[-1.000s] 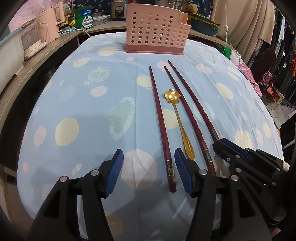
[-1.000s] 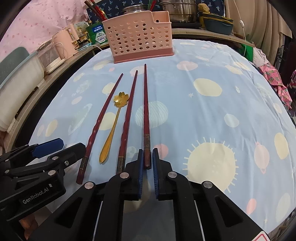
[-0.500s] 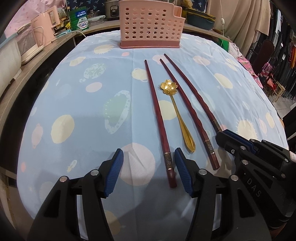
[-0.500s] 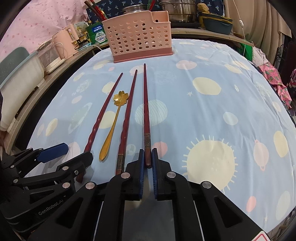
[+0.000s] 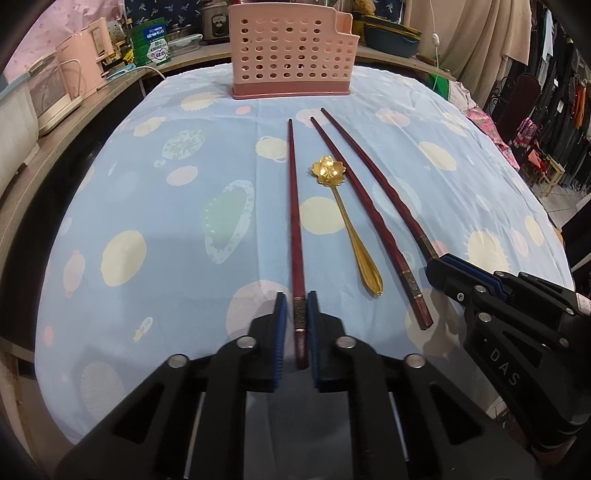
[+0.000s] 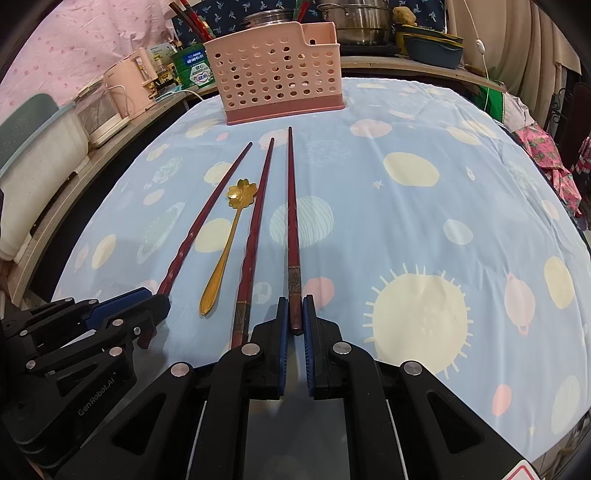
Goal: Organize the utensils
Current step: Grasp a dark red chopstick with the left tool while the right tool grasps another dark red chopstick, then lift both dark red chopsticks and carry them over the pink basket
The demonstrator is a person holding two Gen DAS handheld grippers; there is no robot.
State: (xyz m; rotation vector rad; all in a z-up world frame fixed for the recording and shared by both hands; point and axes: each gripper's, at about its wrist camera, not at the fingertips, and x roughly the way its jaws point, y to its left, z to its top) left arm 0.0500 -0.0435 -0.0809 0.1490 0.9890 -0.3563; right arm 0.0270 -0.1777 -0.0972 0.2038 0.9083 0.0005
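Three dark red chopsticks and a gold flower-bowl spoon [image 5: 343, 214] lie side by side on the blue spotted cloth, pointing toward the pink perforated holder [image 5: 291, 55] at the far end. My left gripper [image 5: 296, 299] is closing, and its blue pads press the near end of the left chopstick [image 5: 293, 206]. My right gripper [image 6: 295, 301] is shut on the near end of the right chopstick [image 6: 291, 206]. The middle chopstick [image 6: 258, 218] and the spoon [image 6: 225, 251] lie loose between them. Both held chopsticks still rest on the cloth.
A wooden counter curves around the table's far and left sides. On it stand a pink kettle [image 6: 129, 77], a white appliance [image 6: 99, 114], a green tin [image 5: 153, 46] and a steel pot [image 6: 354, 18]. Clothes hang at the right.
My left gripper's jaws came together from wide apart onto the left chopstick's near end, after shifting slightly right to centre over it. The right gripper stayed shut on its chopstick.
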